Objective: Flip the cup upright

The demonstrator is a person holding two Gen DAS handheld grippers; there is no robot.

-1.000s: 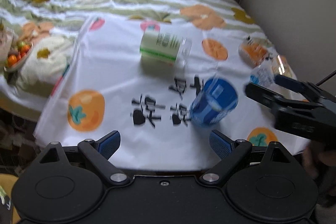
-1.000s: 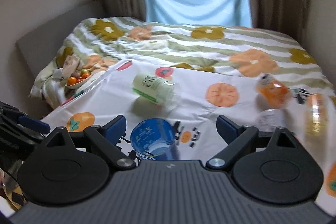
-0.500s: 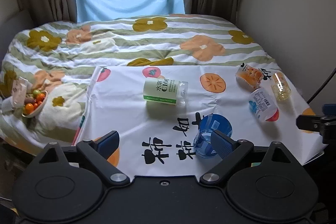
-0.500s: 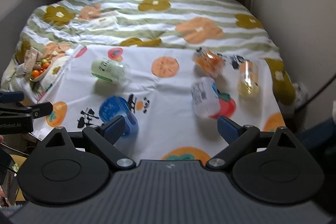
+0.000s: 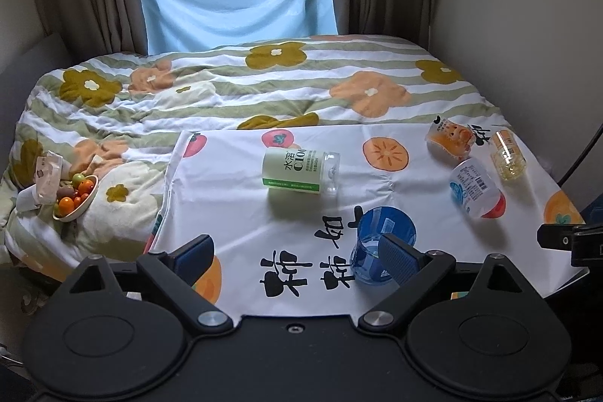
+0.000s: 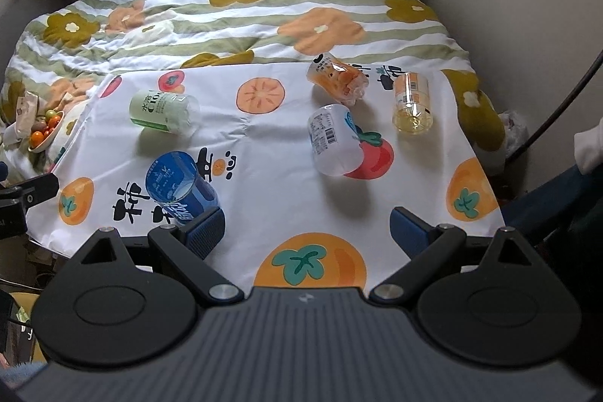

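Both my tongs were spread wide, gripping nothing: left gripper (image 5: 297,257), right gripper (image 6: 307,230). The blue cup (image 5: 380,243) stood upright on the persimmon-print cloth (image 5: 233,198), just beside my left gripper's right finger (image 5: 399,257). Four other cups lay tipped.

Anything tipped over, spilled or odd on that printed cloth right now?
Yes: all five cups lie on their sides on the cloth: the green cup, blue cup, orange cup, yellow cup and white cup. No spill shows. Both grippers, left and right, are open and empty.
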